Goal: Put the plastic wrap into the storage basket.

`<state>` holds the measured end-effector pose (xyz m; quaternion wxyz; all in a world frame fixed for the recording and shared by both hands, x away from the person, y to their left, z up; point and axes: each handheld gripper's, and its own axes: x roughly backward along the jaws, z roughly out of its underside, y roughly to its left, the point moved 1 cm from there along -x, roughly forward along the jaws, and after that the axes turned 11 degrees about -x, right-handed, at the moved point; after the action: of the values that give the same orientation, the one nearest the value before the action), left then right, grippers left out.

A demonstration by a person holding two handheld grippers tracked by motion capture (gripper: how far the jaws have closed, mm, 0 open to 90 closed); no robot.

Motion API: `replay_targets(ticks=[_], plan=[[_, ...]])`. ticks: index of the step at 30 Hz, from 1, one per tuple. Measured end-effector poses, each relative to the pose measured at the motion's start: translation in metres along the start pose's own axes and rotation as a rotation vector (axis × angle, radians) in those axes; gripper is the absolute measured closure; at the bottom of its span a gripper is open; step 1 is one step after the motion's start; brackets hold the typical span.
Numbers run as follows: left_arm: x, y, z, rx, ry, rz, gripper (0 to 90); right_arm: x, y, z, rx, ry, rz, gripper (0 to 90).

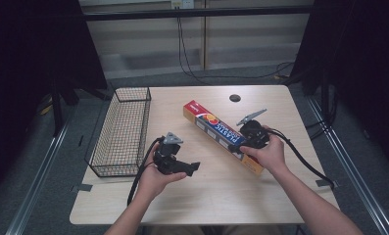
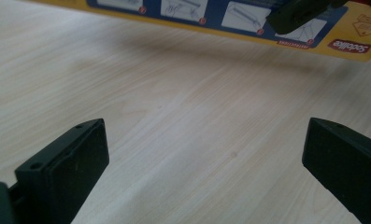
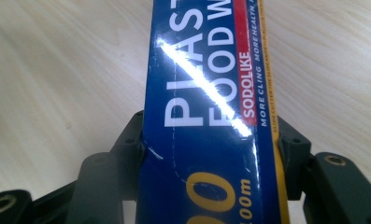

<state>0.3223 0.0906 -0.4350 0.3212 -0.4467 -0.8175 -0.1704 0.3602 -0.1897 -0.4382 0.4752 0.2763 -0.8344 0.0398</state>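
The plastic wrap box [image 1: 223, 137] lies flat on the table [image 1: 221, 196], its long axis running diagonally from the far left toward the near right. My right gripper [image 1: 242, 143] is already on it, set across the near half of that axis: in the right gripper view the box [image 3: 206, 121] runs straight out ahead between the two jaws, one pressed against each long side, so I read that gripper as pinching the box across its width.

My left gripper [image 1: 189, 169] sits off the box's near-left side, apart from it, with bare table between. Its jaws are spread wide and hold nothing; in the left gripper view the box's yellow edge [image 2: 211, 28] crosses the far end of the view, so the box lies ahead of those jaws and broadside to them.

The wire basket [image 1: 121, 129] stands beyond my left gripper, on the side away from the box. I judge any carry there would swing the box's long axis past my left hand.
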Motion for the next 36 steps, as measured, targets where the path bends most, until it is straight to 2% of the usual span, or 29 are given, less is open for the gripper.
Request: replay_targets(ticks=[3, 6, 7, 10, 12, 15, 17, 18, 24, 28, 32, 36], plan=[[0.001, -0.001, -0.004, -0.014, -0.005, 0.005, 2.5, 0.005, 0.002, 0.002, 0.028, 0.004, -0.024, 42.7], [0.004, 0.000, -0.017, -0.061, -0.011, 0.004, 4.0, 0.009, 0.005, 0.006, 0.040, 0.014, -0.040, 42.7], [0.005, 0.000, -0.020, -0.065, -0.015, 0.018, 4.3, 0.010, 0.006, 0.007, 0.036, 0.016, -0.055, 42.7], [0.007, 0.000, -0.031, -0.101, -0.001, 0.033, 5.3, 0.013, 0.007, 0.010, 0.066, 0.020, -0.074, 42.6], [0.009, -0.001, -0.038, -0.118, 0.001, 0.030, 5.3, 0.015, 0.007, 0.012, 0.087, 0.028, -0.078, 42.6], [0.012, -0.002, -0.049, -0.170, 0.013, 0.034, 5.3, 0.017, 0.006, 0.015, 0.091, 0.037, -0.098, 42.5], [0.012, -0.003, -0.055, -0.188, 0.015, 0.039, 5.3, 0.019, 0.006, 0.016, 0.098, 0.039, -0.110, 42.6], [0.013, -0.003, -0.058, -0.219, 0.035, 0.036, 5.3, 0.020, 0.006, 0.017, 0.113, 0.042, -0.113, 42.6], [0.006, -0.002, -0.070, -0.283, 0.027, 0.059, 5.6, 0.024, 0.010, 0.021, 0.143, 0.055, -0.137, 42.6], [0.003, -0.002, -0.078, -0.314, 0.044, 0.082, 6.1, 0.026, 0.012, 0.023, 0.156, 0.050, -0.159, 42.5], [0.002, -0.004, -0.084, -0.369, 0.080, 0.085, 7.1, 0.028, 0.013, 0.025, 0.177, 0.058, -0.168, 42.6], [-0.001, -0.004, -0.089, -0.387, 0.092, 0.103, 7.4, 0.029, 0.015, 0.027, 0.208, 0.067, -0.172, 42.6]])
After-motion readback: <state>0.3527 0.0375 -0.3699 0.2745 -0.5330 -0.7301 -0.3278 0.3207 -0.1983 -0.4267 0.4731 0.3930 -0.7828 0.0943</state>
